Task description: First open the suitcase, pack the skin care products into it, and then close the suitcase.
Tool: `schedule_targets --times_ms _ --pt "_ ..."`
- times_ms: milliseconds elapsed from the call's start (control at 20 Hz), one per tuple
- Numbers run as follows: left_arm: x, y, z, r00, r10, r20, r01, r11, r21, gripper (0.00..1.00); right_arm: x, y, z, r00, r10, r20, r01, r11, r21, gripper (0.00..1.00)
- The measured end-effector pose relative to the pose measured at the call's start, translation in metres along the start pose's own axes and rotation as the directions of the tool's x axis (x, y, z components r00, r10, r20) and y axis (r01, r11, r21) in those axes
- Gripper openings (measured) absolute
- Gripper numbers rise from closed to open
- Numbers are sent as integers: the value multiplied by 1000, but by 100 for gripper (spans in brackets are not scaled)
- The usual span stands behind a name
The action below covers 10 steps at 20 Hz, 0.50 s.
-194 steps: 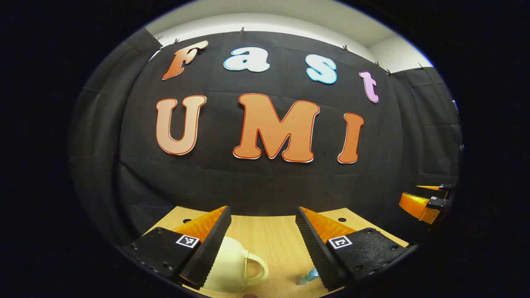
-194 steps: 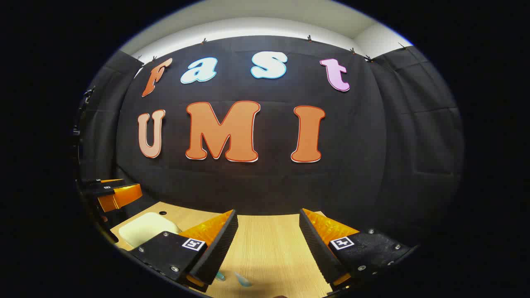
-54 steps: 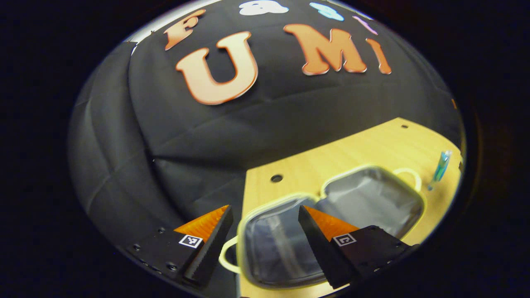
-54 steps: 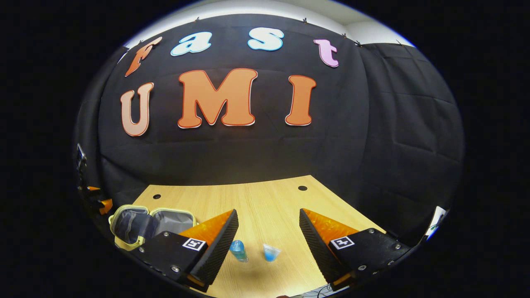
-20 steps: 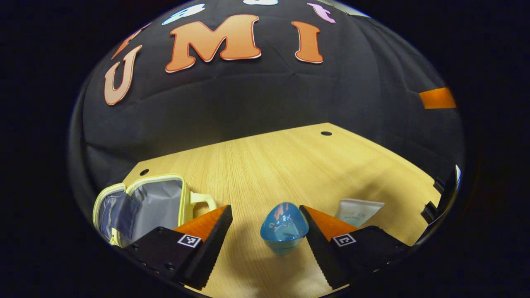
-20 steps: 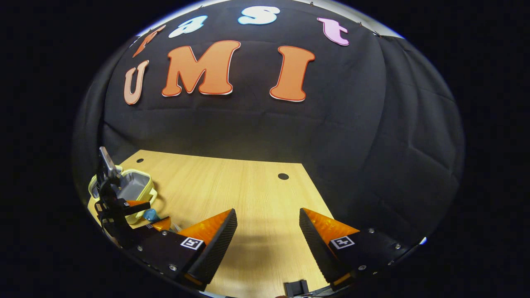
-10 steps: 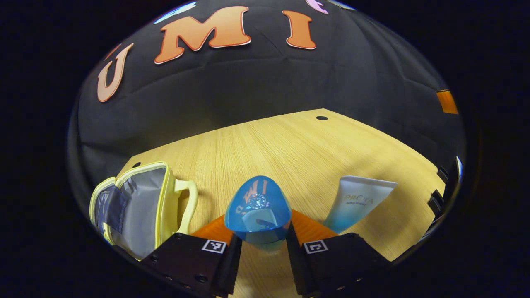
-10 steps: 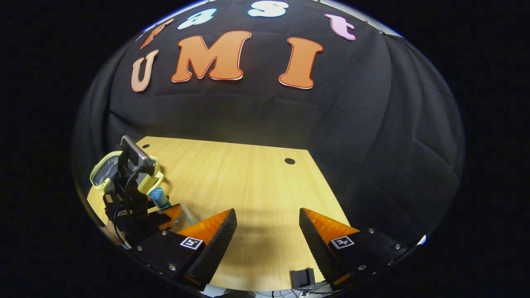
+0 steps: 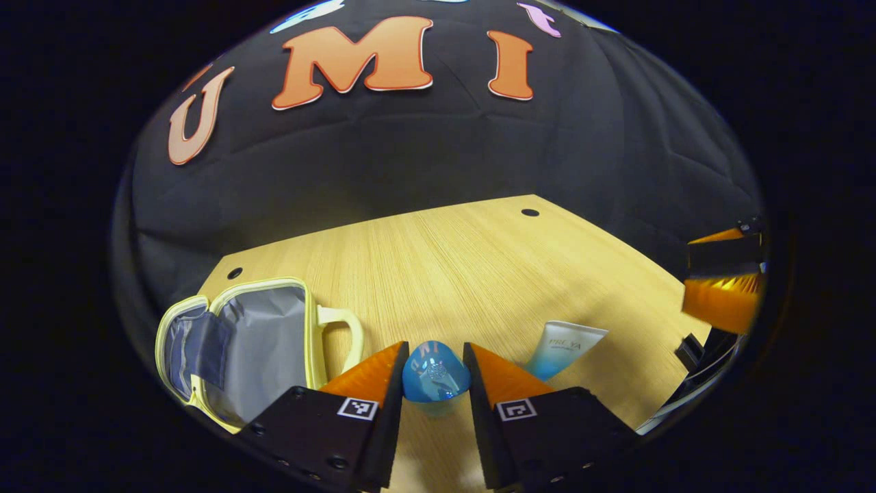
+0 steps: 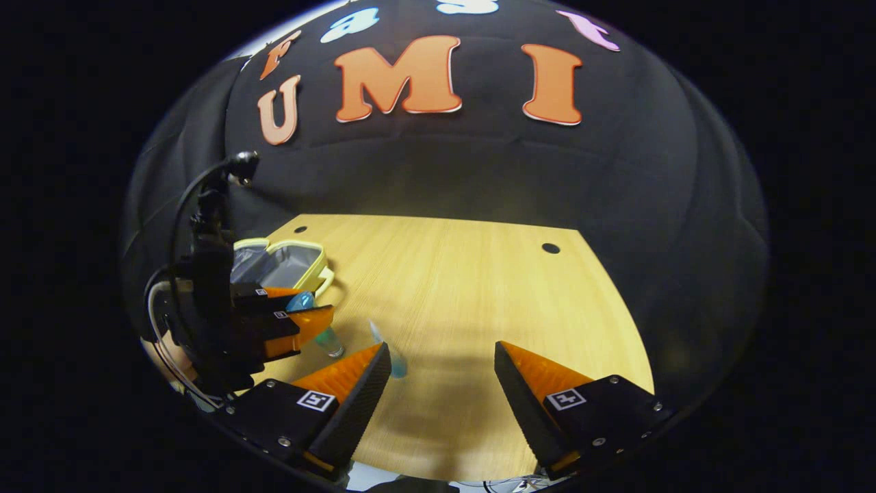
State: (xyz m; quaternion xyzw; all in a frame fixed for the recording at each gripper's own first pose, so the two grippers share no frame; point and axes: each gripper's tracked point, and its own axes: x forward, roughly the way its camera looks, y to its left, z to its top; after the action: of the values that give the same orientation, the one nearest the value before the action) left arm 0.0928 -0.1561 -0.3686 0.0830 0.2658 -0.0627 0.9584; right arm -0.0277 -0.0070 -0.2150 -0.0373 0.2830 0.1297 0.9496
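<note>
Blue bottle; pale-yellow suitcase, grey lining; white-to-blue tube; light wood-grain table

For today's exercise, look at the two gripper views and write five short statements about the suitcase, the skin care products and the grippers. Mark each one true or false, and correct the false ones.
1. The suitcase lies open on the table. True.
2. The left gripper is shut on the blue bottle. True.
3. The white tube is already inside the suitcase. False: it lies on the table, to the right of the left gripper in the left gripper view.
4. The right gripper holds the tube. False: its fingers stand apart with nothing between them.
5. The suitcase has dark red edging. False: its edging and handle are pale yellow, its lining grey.
</note>
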Motion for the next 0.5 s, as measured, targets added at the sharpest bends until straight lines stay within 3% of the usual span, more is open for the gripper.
schedule_targets --times_ms 50,500 --pt "3 2 8 999 8 52 -8 1000 0 48 6 2 -5 1000 6 -16 -6 1000 -12 96" --pt "-3 7 4 998 39 45 -37 999 -34 46 39 24 -27 994 72 -77 -75 996 -39 96"
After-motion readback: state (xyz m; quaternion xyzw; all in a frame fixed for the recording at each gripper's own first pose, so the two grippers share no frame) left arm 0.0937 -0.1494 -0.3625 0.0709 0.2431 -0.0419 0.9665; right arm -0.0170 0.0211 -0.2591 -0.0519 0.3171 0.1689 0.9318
